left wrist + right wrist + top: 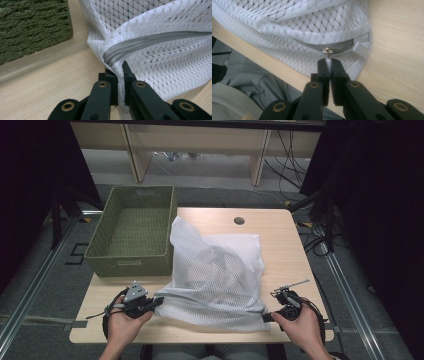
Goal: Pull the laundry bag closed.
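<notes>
your left gripper (159, 301) sits at the near left of the wooden table (280, 245) in the high view, clamped on the near left corner of the white mesh laundry bag (220, 270). your right gripper (267, 317) sits at the bag's near right corner, jaws pointing left along the table edge. your hands wrap both bodies from below, forearms cut off at the bottom edge. dark clothing shows dimly through the mesh, too blurred to name. a green woven basket (132, 232) stands at the far left, touching the bag's upper corner.

in the left gripper view, your left gripper (120, 75) is pinched shut on the bag's (160, 60) fabric just at the end of the grey zipper (150, 41). the basket's (32, 25) wall is cut off at top left.

in the right gripper view, your right gripper (329, 65) is clenched on a small white tab hanging from the metal zipper slider (327, 50). the tab is nearly hidden between the jaws. below the table edge your lap in grey cloth shows, blurred.
</notes>
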Motion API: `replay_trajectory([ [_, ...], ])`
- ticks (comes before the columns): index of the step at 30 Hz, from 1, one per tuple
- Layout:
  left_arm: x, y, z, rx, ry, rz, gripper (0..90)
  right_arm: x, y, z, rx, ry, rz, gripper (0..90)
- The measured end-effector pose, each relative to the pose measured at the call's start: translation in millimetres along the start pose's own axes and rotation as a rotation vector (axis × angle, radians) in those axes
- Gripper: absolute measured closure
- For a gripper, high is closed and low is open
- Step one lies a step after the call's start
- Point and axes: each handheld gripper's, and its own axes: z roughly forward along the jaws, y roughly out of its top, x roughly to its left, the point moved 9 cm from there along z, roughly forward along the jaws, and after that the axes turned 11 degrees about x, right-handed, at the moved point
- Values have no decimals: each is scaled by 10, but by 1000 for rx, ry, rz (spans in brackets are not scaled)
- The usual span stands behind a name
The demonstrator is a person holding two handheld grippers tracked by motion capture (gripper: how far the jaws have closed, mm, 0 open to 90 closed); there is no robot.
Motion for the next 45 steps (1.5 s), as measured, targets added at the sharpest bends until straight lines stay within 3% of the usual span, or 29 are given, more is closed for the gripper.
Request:
replay_trajectory([
  [2,38,-20,5,16,8,17,885,-6,2,0,-2,-1,1,881],
  [3,17,-8,14,0,-2,-2,885,-11,1,0,0,-4,7,881],
  [4,36,-25,11,17,6,5,885,-13,1,-1,1,1,0,882],
  [7,39,-21,29,7,4,-6,885,-38,5,13,5,1,3,882],
  [9,65,-30,31,20,11,14,885,-40,4,15,9,4,2,882],
  [11,63,-34,42,16,11,-2,885,-64,9,23,8,-2,-7,881],
  [16,112,-64,77,35,22,-3,885,-104,15,46,27,5,21,882],
  [20,143,-76,110,49,29,8,885,-156,36,66,31,4,12,882],
  [21,141,-73,128,40,27,-11,885,-169,42,69,27,-10,28,882],
  [25,177,-86,168,62,37,7,885,-195,54,83,45,1,47,882],
  [29,182,-80,215,75,39,9,885,-246,87,82,41,-17,41,882],
  [30,184,-78,239,76,40,10,885,-248,97,81,35,-13,57,882],
  [31,185,-86,254,91,42,19,885,-285,100,64,46,-39,72,882],
  [33,169,-71,291,86,33,23,885,-300,113,68,38,-38,58,882],
  [36,177,-56,324,96,40,18,885,-337,115,64,50,-44,85,882],
  [42,153,-25,390,99,38,31,885,-391,126,56,34,-53,79,882],
  [43,154,-25,399,102,44,39,885,-404,121,59,44,-62,111,882],
  [45,141,-19,412,102,40,40,885,-419,122,45,41,-72,113,882],
])
